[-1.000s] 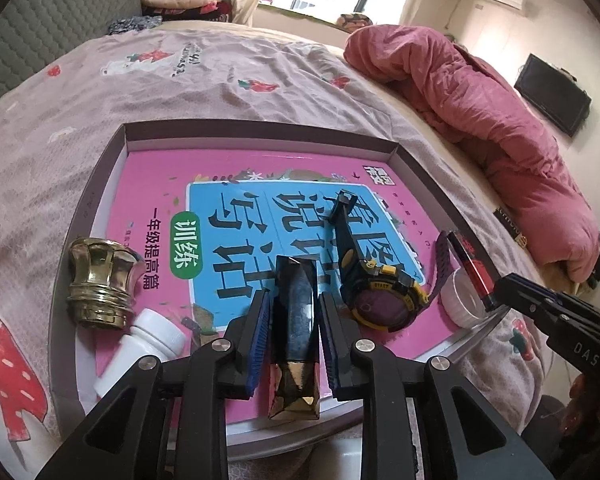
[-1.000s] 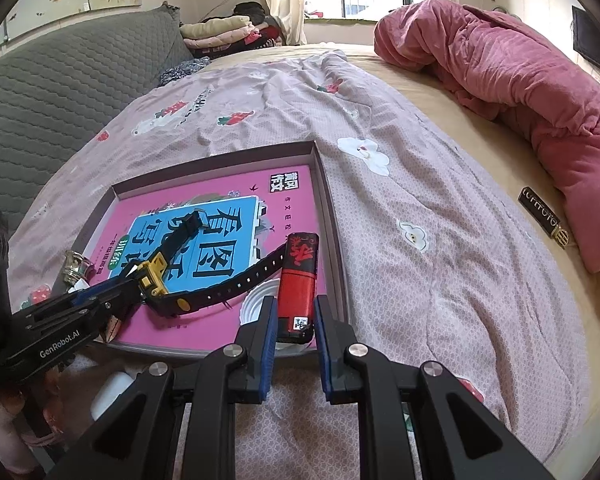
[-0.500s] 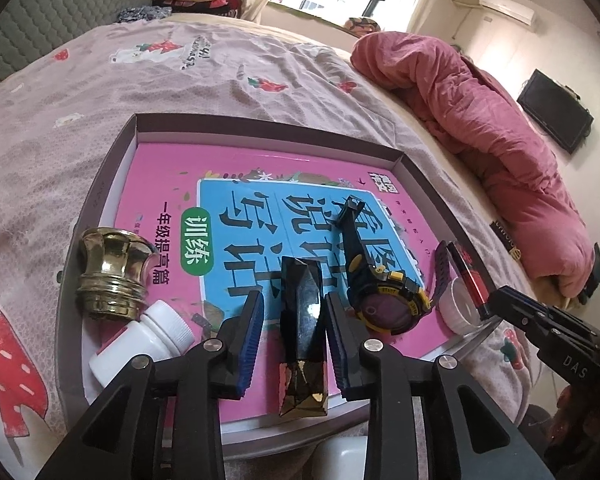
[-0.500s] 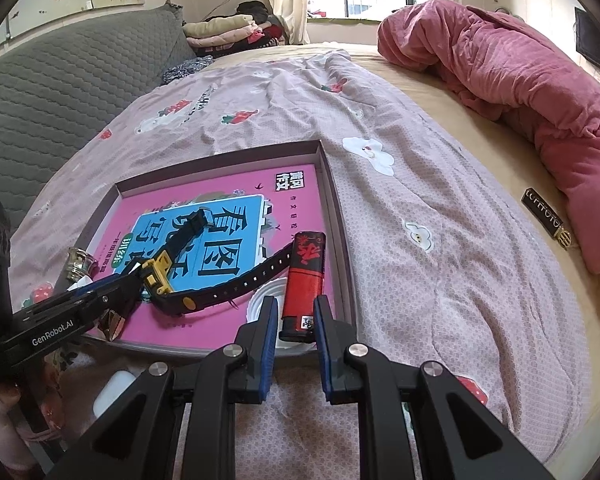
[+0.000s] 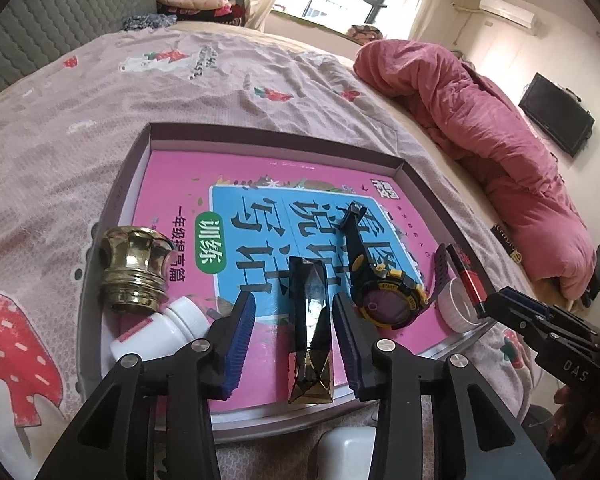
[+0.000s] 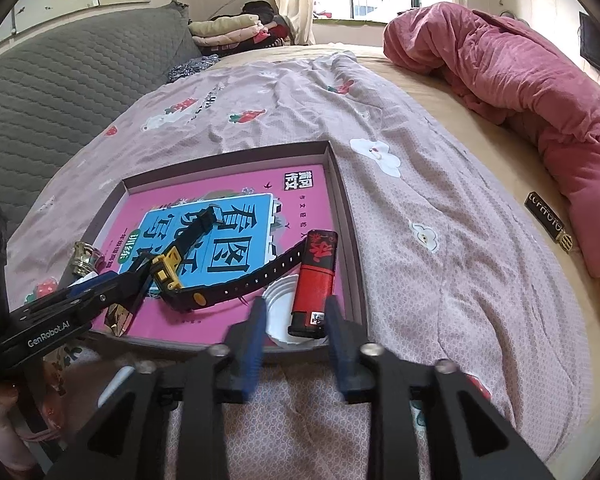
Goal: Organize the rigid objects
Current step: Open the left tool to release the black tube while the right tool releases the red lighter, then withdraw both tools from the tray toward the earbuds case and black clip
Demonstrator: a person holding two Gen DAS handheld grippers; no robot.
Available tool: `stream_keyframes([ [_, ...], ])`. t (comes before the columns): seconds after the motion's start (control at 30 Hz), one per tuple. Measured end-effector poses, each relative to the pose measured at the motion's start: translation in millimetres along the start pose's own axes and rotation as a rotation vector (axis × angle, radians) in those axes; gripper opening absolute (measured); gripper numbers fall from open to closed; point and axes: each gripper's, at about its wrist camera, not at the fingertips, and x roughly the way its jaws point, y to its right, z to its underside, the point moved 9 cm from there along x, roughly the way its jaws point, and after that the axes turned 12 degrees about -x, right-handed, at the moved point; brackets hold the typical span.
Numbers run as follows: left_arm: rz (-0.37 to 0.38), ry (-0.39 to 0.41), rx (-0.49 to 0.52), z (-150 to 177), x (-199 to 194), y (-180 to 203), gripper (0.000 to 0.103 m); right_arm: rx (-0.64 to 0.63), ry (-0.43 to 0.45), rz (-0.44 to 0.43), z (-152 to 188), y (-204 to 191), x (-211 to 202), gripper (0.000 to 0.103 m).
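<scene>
1. I see a flat tray (image 5: 414,184) on the bed (image 5: 100,92), with a pink book (image 5: 172,184) lying in it as a floor.
2. At the left side of the tray stands a gold cap (image 5: 134,270), and a white bottle (image 5: 160,330) lies on its side just beside it.
3. My left gripper (image 5: 294,320) has just been opening its jaws. A black and gold stick (image 5: 310,320) lies on the book between them, and the blue pads are apart from it on both sides.
4. Next comes a black and yellow watch (image 5: 384,296), flat on the book.
5. At the right side lies a white lid (image 6: 282,308) with a red lighter (image 6: 314,280) partly on top of it.
6. My right gripper (image 6: 294,324) has just been opening too. The near end of the lighter sits between its spread pads, not squeezed.
</scene>
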Motion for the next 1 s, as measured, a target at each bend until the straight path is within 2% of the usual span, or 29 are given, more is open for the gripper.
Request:
stream_keyframes([
  [0.2, 0.008, 0.02, 0.018, -0.2, -7.2, 4.1, 0.043, 0.01, 0.01, 0.006, -0.4, 4.7, -5.9, 0.037],
  [0.33, 0.005, 0.037, 0.029, 1.9, -13.0, 6.6, 0.049, 0.009, 0.012, 0.007, 0.4, 4.8, -8.2, 0.037],
  [0.5, 0.002, 0.063, 0.034, 2.5, -23.4, 7.7, 0.051, 0.004, 0.024, 0.011, -1.0, 4.1, -15.1, 0.037],
  [0.63, -0.017, 0.073, 0.024, 4.3, -30.5, 3.0, 0.059, -0.005, 0.035, 0.015, -2.8, 2.3, -20.6, 0.038],
  [1.0, -0.071, 0.093, 0.072, 14.1, -51.5, 10.3, 0.061, -0.012, 0.058, 0.008, -2.5, -1.5, -33.7, 0.043],
])
